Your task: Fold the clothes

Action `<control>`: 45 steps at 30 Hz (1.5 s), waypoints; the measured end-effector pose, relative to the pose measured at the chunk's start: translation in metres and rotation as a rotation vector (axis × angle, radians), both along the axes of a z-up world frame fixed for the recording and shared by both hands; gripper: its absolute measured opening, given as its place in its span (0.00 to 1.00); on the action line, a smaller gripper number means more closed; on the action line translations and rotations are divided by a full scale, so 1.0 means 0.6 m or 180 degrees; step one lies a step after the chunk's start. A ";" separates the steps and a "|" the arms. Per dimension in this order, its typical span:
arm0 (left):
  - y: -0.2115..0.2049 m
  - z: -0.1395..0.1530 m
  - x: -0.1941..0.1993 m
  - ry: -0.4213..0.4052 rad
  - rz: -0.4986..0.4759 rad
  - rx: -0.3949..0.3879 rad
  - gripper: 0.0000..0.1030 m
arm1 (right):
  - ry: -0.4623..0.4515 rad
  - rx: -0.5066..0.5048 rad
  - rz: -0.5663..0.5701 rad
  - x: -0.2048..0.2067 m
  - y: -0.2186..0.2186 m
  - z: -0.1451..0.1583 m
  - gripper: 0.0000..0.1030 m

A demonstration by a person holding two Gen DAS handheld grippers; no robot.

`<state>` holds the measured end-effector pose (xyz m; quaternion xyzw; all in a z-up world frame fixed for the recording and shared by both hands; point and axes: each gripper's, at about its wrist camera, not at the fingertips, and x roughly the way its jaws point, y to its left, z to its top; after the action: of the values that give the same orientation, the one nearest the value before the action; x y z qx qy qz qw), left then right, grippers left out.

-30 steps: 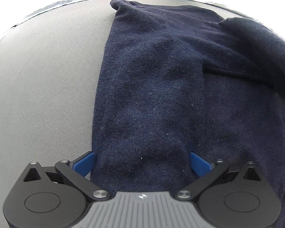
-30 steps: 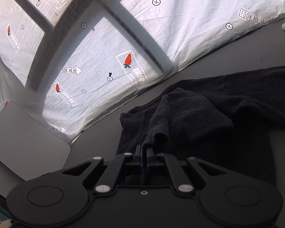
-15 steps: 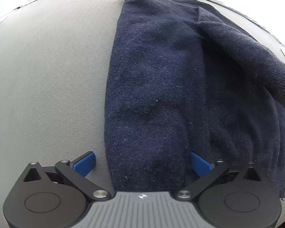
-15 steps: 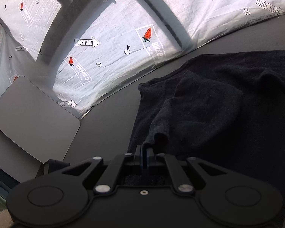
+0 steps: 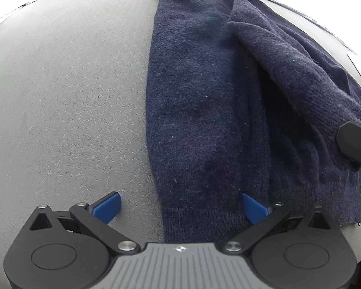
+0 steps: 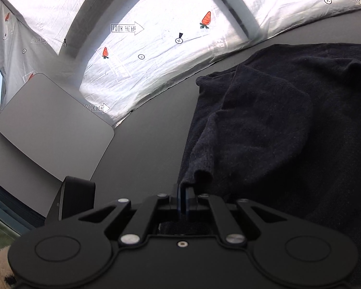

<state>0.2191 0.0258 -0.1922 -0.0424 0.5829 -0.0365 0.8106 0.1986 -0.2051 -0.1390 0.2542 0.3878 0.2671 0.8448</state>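
A navy knit sweater (image 5: 204, 120) lies flat on the grey table (image 5: 60, 108). My left gripper (image 5: 180, 207) hangs over its near left edge, open. One blue pad (image 5: 108, 207) is above bare table and the other is above the knit, with nothing gripped. One sleeve (image 5: 300, 72) is lifted and drawn across the sweater's body to the right gripper (image 5: 353, 142) at the right edge. In the right wrist view my right gripper (image 6: 184, 192) is shut on that sleeve's cuff (image 6: 199, 171), and the sweater (image 6: 288, 132) spreads out beyond it.
A white sheet (image 6: 168, 48) printed with carrots and arrows hangs behind the table's far edge. A flat grey slab with rounded corners (image 6: 53, 125) lies to the left. A black block (image 6: 72, 197) stands near it, by the table's edge. Bare table shows left of the sweater.
My left gripper has slid left off the sweater, so one pad now hangs over bare table. The right gripper has carried the sleeve across the body and into the left wrist view.
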 end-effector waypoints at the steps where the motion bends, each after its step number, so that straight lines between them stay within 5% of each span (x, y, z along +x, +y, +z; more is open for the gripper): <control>1: 0.000 0.000 -0.005 -0.0009 -0.0012 0.0009 1.00 | 0.0001 0.0020 0.0036 -0.005 0.003 -0.001 0.04; 12: 0.013 0.017 -0.051 -0.0135 -0.0044 -0.0028 1.00 | 0.0137 0.0062 0.0365 -0.029 0.034 -0.006 0.08; 14: 0.022 0.025 -0.067 -0.0129 -0.0040 -0.0107 1.00 | 0.0107 0.0017 0.0348 -0.033 0.036 -0.001 0.18; 19: 0.052 0.044 -0.096 -0.0220 0.0043 -0.0224 1.00 | 0.0094 -0.0045 -0.0029 -0.027 0.023 -0.003 0.19; 24: 0.067 0.056 -0.098 -0.0416 0.0107 -0.0199 1.00 | 0.0265 -0.0518 -0.0236 -0.006 0.036 -0.031 0.19; 35: 0.103 0.068 -0.111 -0.0503 0.0357 0.0008 1.00 | 0.0260 -0.1037 0.0317 0.014 0.120 -0.072 0.21; 38: 0.097 0.077 -0.102 -0.0593 0.0437 -0.0033 1.00 | 0.0270 -0.0898 0.0280 0.014 0.094 -0.058 0.41; 42: 0.059 0.091 -0.079 -0.0729 0.0394 -0.0088 1.00 | 0.0186 -0.1044 0.0126 0.008 0.048 -0.037 0.48; 45: 0.020 0.105 -0.062 -0.0866 0.0329 -0.0128 1.00 | 0.0098 -0.1133 -0.0056 0.006 -0.001 -0.022 0.70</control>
<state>0.1821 0.0380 -0.1294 -0.0833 0.4639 -0.0118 0.8819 0.2025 -0.2054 -0.1523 0.1081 0.4396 0.1830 0.8727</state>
